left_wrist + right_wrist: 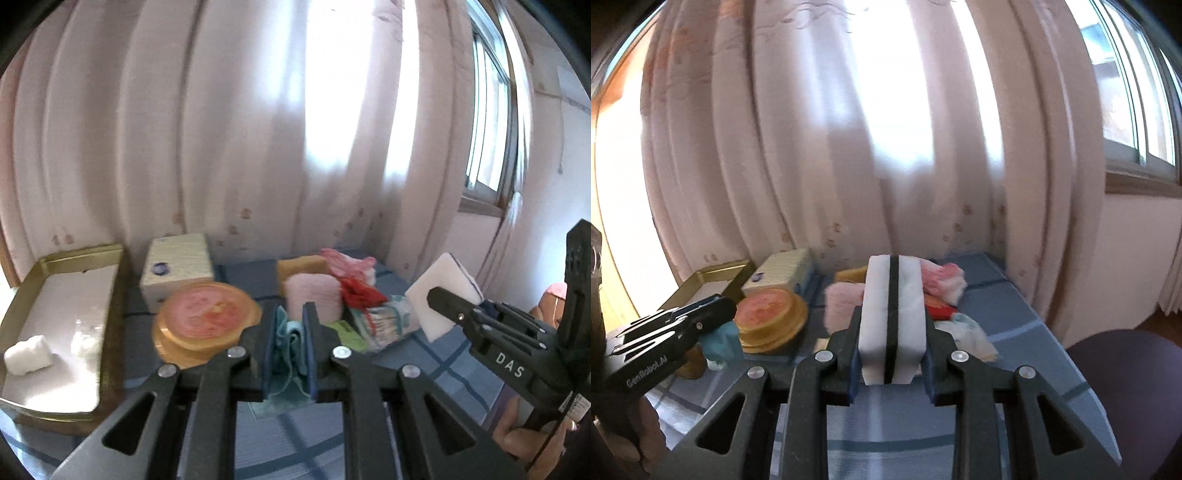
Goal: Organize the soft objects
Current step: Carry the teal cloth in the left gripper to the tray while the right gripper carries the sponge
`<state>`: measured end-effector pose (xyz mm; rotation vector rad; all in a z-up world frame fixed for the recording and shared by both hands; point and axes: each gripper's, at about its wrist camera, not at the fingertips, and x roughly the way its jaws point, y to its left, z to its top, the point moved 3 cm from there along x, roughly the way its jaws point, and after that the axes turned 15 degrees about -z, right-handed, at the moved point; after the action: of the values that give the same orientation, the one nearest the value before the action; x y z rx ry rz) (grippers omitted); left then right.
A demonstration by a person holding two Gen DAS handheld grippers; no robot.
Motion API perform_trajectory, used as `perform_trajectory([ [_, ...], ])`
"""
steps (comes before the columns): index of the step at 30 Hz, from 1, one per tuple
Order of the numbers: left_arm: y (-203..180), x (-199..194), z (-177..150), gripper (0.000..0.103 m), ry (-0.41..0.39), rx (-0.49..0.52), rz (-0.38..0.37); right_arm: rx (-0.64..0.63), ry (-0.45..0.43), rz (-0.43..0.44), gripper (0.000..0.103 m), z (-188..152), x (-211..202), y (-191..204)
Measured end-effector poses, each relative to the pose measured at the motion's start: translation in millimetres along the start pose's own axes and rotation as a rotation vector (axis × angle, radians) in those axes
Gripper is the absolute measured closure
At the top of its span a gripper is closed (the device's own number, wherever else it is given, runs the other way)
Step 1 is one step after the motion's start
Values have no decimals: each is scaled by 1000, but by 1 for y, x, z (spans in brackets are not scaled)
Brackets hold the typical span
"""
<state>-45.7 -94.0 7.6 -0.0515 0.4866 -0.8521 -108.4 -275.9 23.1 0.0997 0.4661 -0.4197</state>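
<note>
My left gripper point(291, 319) is shut on a crumpled teal cloth point(290, 341), held just above the blue checked tablecloth point(428, 354). In the right wrist view the same left gripper point(720, 314) shows at the left with the teal cloth point(722, 341) hanging from it. My right gripper point(892, 321) is shut on a white sponge with a dark middle stripe point(875, 314), lifted off the table. From the left wrist view the right gripper point(443, 299) and its white sponge point(441, 277) sit at the right.
A gold-rimmed tray point(114, 295) at the left holds a white lump point(27, 354). A pink round tin point(207, 314), a cream box point(181, 262), a pink fluffy roll point(314, 295), red cloth point(360, 291) and a tissue packet point(384, 321) crowd the middle. A dark chair point(1126, 387) stands right.
</note>
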Motion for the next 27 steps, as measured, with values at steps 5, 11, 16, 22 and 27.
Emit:
perform_trajectory([
  [5,28,-16,2,91,-15,-9,79,-22,-19,34,74,4,-4,23],
  [11,63,-30,11,91,-9,-6,245,-60,-31,116,74,12,-2,71],
  [16,100,-42,16,91,7,-34,353,-85,-51,193,74,23,4,122],
  [22,145,-54,16,91,20,-48,475,-108,-58,255,74,33,13,175],
  [27,174,-68,14,91,14,-67,534,-132,-48,287,74,36,28,216],
])
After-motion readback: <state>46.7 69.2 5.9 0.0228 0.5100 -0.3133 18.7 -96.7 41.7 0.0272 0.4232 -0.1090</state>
